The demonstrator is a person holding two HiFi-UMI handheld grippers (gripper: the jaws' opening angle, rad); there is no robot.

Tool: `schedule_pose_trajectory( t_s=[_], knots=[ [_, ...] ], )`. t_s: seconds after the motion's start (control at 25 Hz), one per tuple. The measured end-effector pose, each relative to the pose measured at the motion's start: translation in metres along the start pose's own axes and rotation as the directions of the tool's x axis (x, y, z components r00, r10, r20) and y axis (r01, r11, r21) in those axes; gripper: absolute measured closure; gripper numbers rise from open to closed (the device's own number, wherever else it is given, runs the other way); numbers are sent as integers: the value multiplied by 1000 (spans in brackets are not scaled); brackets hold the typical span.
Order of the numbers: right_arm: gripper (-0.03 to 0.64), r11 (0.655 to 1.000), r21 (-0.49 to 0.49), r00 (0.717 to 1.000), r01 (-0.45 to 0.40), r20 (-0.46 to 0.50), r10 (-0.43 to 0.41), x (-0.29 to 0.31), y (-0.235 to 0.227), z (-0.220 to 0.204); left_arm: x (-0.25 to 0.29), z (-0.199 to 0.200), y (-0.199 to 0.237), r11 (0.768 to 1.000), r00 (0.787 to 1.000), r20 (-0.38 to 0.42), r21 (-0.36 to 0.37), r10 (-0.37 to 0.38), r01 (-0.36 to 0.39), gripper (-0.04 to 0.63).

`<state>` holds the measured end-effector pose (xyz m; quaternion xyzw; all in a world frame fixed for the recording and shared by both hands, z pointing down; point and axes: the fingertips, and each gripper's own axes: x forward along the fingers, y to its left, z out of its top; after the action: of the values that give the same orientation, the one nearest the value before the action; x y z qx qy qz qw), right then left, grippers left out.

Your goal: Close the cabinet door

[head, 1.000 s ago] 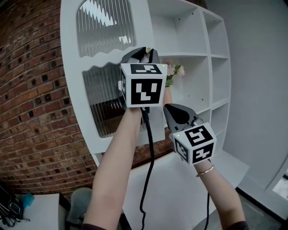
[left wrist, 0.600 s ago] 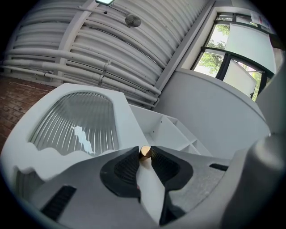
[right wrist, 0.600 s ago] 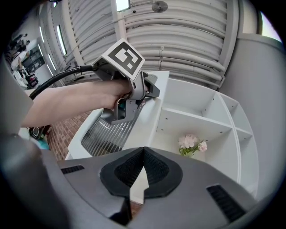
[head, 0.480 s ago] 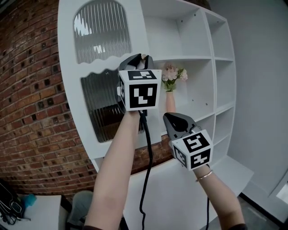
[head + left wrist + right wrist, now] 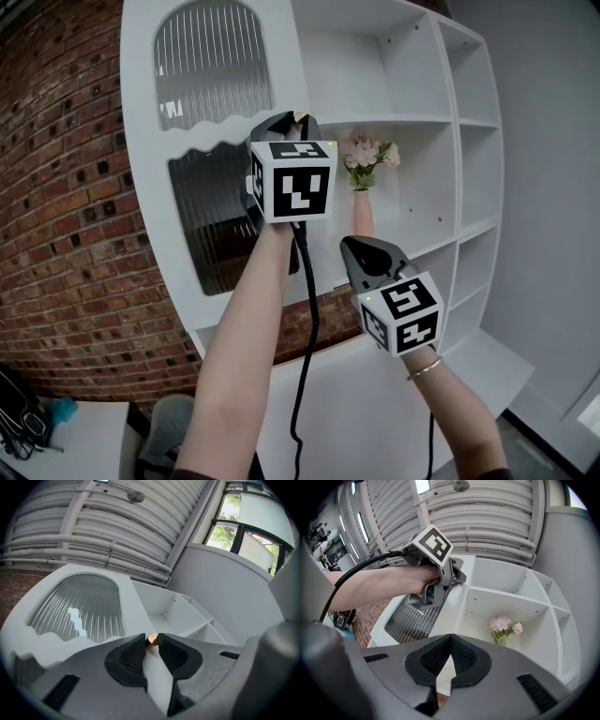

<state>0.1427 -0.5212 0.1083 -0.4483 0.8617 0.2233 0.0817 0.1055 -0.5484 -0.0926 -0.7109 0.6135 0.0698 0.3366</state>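
The white cabinet door (image 5: pixel 145 141) with ribbed glass panes stands swung out at the left of the open white shelves (image 5: pixel 422 122). My left gripper (image 5: pixel 292 120) is raised at the door's right edge, shut on the small brass knob (image 5: pixel 152 640), which sits between the jaw tips (image 5: pixel 152 641). My right gripper (image 5: pixel 361 248) hangs lower and to the right, in front of the shelves, jaws shut with nothing between them (image 5: pixel 450 640). From the right gripper view I see the left gripper (image 5: pixel 440 573) and the hand on the door.
A vase of pink flowers (image 5: pixel 368 159) stands on a shelf just right of the left gripper. A brick wall (image 5: pixel 66 234) lies behind and left of the door. A grey wall (image 5: pixel 553 187) borders the shelves on the right.
The left gripper and the door edge have shifted left against the shelves, so the flowers now show fully. The right gripper sank a little.
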Motion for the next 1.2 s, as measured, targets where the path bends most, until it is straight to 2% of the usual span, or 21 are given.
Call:
schedule_pose_trajectory(
  t_s=[0.28,0.48,0.68,0.96,1.2],
  knots=[
    [617,1000,27,1000,10,-7,-10,-6,-9,-6,1,2,1,1000,1000,12,7,19,-19,506],
    [617,999,39,999,20,-25,-19,-19,-12,-13,0,1,1,999,1000,1,-38,9,-9,506],
    [617,998,57,999,29,-45,-27,-36,-12,-18,-10,0,0,996,999,-45,-83,-31,27,505],
    [615,997,49,996,53,-73,-49,-57,-15,-22,-52,-7,-18,988,996,20,-126,-85,87,506],
    [617,996,46,993,80,-89,-76,-70,-9,-24,-96,-40,-28,982,990,10,-124,-139,139,552]
  ],
)
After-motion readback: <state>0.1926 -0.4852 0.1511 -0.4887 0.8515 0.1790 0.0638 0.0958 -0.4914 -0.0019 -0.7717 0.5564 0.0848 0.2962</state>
